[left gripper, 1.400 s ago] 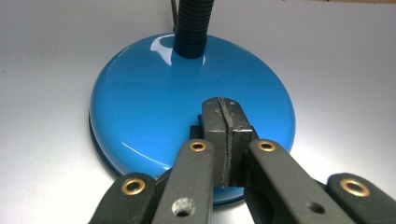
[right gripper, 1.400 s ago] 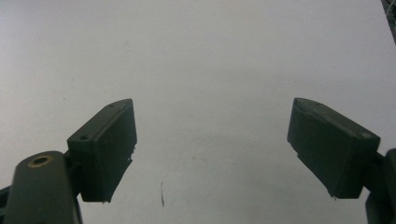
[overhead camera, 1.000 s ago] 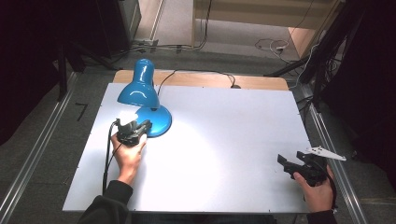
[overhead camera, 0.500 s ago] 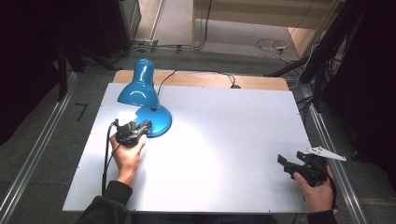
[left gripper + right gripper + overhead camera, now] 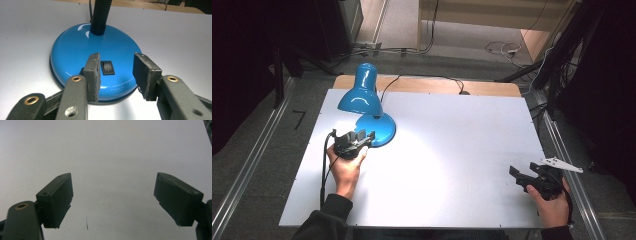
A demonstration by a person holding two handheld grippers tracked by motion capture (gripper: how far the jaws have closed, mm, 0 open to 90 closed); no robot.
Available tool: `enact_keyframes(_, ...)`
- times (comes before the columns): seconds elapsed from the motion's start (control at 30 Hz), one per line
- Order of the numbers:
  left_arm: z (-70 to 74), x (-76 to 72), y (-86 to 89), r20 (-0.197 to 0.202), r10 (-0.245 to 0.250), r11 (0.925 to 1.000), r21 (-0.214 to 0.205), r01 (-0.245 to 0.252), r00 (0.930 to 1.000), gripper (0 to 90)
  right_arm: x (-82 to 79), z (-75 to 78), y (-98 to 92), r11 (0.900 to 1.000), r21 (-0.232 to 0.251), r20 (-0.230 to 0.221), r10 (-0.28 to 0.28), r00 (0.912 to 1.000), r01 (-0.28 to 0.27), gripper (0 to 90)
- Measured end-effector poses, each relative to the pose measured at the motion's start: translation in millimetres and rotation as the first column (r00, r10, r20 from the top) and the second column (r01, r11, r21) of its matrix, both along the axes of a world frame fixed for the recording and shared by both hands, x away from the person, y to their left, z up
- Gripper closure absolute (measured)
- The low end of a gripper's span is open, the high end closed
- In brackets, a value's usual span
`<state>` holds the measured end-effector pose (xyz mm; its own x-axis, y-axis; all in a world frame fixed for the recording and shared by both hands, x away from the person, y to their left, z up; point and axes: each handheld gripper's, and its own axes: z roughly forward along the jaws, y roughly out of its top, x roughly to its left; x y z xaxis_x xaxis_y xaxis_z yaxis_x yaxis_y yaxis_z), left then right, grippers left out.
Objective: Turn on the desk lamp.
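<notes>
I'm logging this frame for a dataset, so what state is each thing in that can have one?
Lamp: lit, upright on its base, shade aimed down at the table.
Rocker switch: on the base between the left jaws, untouched; position too small to read.
Left gripper: open, jaws over the lamp base.
Right gripper: open wide, holding nothing, above bare table.

A: Left tongs (image 5: 364, 137)?
B: Held in the left hand (image 5: 344, 165), forearm reaching forward, jaws parted a moderate gap, tips pointing away from the person.

A: Right tongs (image 5: 518, 176)?
B: Gripped by the right hand (image 5: 552, 202) low at the near right, jaws spread wide, nothing between them.
</notes>
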<state>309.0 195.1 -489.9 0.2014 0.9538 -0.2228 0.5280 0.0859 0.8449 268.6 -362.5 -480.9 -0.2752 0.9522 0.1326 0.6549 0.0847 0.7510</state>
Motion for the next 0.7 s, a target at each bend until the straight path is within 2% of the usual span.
enact_keyframes(0.03, 0.1, -0.9, 0.8, -0.003, -0.001, 1.0000, -0.001, 0.001, 1.0000, 52.7, 0.0, 0.0, -0.2, 1.0000, 0.000, 0.000, -0.002, 1.0000, 0.002, 14.5)
enact_keyframes(0.13, -0.3, -3.6, 2.7, -0.005, 0.006, 1.0000, 0.004, -0.006, 1.0000, 51.5, 0.0, 0.1, -0.2, 1.0000, -0.002, 0.001, -0.002, 1.0000, 0.002, 14.5)
enact_keyframes(0.17, -0.2, -4.7, 3.2, -0.006, 0.007, 1.0000, 0.003, -0.007, 1.0000, 47.4, -0.1, 0.2, 0.1, 1.0000, -0.001, 0.002, 0.000, 1.0000, 0.000, 14.5)
enact_keyframes(0.3, 1.3, -11.6, 6.0, -0.015, 0.008, 0.9999, 0.008, -0.008, 0.9999, 40.6, -0.5, 0.1, 0.3, 1.0000, -0.005, 0.000, 0.000, 1.0000, 0.000, 14.5)
enact_keyframes(0.7, 2.1, -30.2, 7.5, -0.022, 0.018, 0.9993, 0.032, -0.017, 0.9996, 31.8, -0.7, 0.2, -0.4, 1.0000, -0.004, 0.003, 0.001, 1.0000, -0.001, 14.5)
